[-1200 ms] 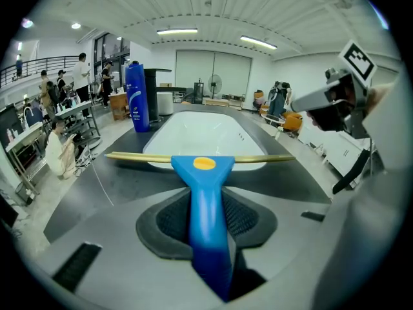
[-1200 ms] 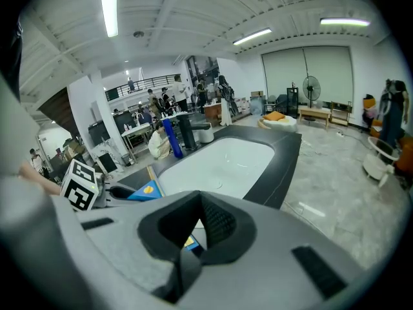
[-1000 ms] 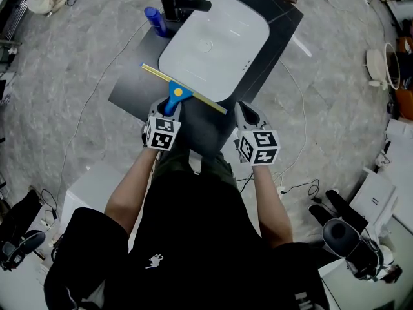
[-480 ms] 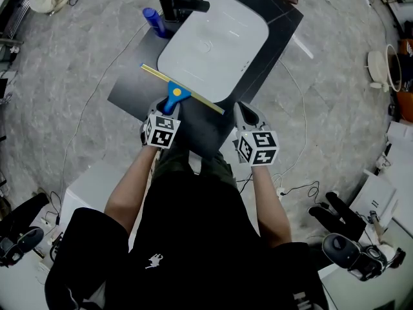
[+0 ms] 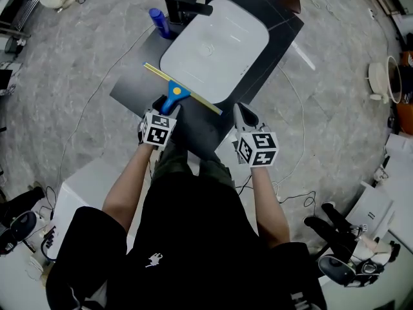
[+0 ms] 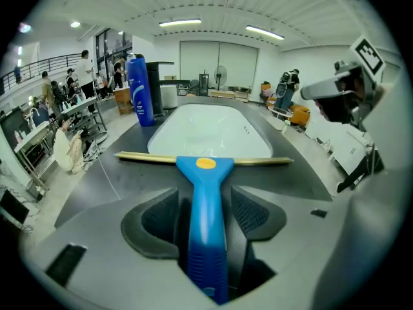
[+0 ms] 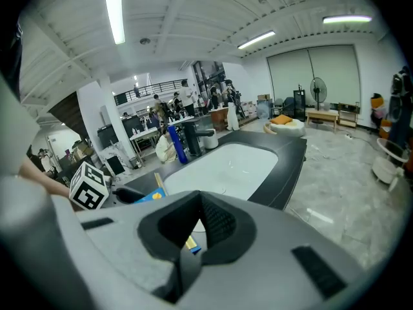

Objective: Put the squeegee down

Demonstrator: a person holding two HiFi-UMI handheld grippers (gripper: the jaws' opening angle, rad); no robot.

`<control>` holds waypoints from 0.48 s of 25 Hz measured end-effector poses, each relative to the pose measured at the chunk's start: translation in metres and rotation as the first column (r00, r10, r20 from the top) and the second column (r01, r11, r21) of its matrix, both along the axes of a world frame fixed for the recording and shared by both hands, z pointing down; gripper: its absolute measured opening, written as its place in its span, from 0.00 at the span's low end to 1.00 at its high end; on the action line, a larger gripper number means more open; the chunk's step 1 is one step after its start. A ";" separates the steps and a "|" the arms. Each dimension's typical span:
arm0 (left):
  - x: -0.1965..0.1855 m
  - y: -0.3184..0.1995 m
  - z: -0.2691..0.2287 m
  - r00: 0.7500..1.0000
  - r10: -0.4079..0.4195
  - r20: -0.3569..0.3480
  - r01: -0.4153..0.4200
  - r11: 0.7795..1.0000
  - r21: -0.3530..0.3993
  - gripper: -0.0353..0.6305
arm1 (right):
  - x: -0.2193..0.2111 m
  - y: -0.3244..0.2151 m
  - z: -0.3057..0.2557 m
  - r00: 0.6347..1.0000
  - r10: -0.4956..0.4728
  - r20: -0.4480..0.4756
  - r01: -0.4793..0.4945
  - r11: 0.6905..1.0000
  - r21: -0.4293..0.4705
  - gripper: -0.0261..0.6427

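Observation:
The squeegee (image 5: 175,95), with a blue handle and a yellow blade, lies on the black counter (image 5: 129,92) with its blade along the near rim of the white sink (image 5: 216,41). My left gripper (image 5: 166,109) is at the handle's near end. In the left gripper view the handle (image 6: 206,205) runs between the dark pads (image 6: 158,219) with a gap on each side; the jaws have just been opening. My right gripper (image 5: 245,117) hovers to the right of the blade's end, shut on nothing. In the right gripper view the squeegee (image 7: 144,197) shows past the jaws at the left.
A blue bottle (image 5: 158,21) and a black faucet (image 5: 185,7) stand at the sink's far left corner. The bottle (image 6: 140,90) is far ahead in the left gripper view. Cables trail over the grey floor (image 5: 322,95). White boxes and gear lie at the right.
The left jaws stand wider around the handle than before. The squeegee rests in the same spot on the counter, and neither hand has shifted noticeably.

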State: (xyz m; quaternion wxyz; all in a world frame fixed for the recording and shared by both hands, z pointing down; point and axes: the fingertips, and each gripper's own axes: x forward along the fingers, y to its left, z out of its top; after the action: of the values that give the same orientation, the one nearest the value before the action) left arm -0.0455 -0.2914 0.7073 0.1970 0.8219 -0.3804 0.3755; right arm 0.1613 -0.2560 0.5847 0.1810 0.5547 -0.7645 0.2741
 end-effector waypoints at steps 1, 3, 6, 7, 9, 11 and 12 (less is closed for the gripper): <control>-0.001 0.002 -0.005 1.000 -0.006 -0.002 0.007 1.000 0.013 0.44 | 0.000 0.000 -0.002 1.000 -0.006 0.003 0.006 1.000 0.006 0.04; -0.004 0.005 -0.017 1.000 -0.025 -0.012 0.025 0.999 0.045 0.44 | 0.001 0.001 -0.007 1.000 -0.020 0.009 0.020 1.000 0.022 0.04; -0.009 0.007 -0.043 0.996 -0.077 -0.043 0.081 0.990 0.112 0.42 | -0.002 0.001 -0.016 0.998 -0.058 0.000 0.057 0.997 0.054 0.04; -0.011 0.008 -0.054 0.994 -0.099 -0.054 0.106 0.986 0.129 0.41 | -0.003 0.001 -0.021 0.997 -0.075 -0.003 0.075 0.995 0.068 0.04; -0.012 0.011 -0.073 0.988 -0.138 -0.073 0.149 0.976 0.161 0.37 | -0.007 0.002 -0.032 0.994 -0.109 0.004 0.108 0.990 0.093 0.04; -0.012 0.016 -0.091 0.983 -0.165 -0.083 0.179 0.964 0.198 0.33 | -0.010 0.004 -0.044 0.990 -0.143 0.021 0.139 0.983 0.119 0.04; -0.012 0.018 -0.100 0.980 -0.179 -0.088 0.194 0.956 0.219 0.30 | -0.011 0.005 -0.050 0.987 -0.161 0.030 0.155 0.979 0.133 0.04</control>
State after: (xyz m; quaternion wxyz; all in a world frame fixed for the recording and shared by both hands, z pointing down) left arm -0.0577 -0.2731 0.6077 0.1494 0.8116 -0.4896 0.2815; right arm 0.1499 -0.2505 0.5342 0.1501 0.4972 -0.8259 0.2196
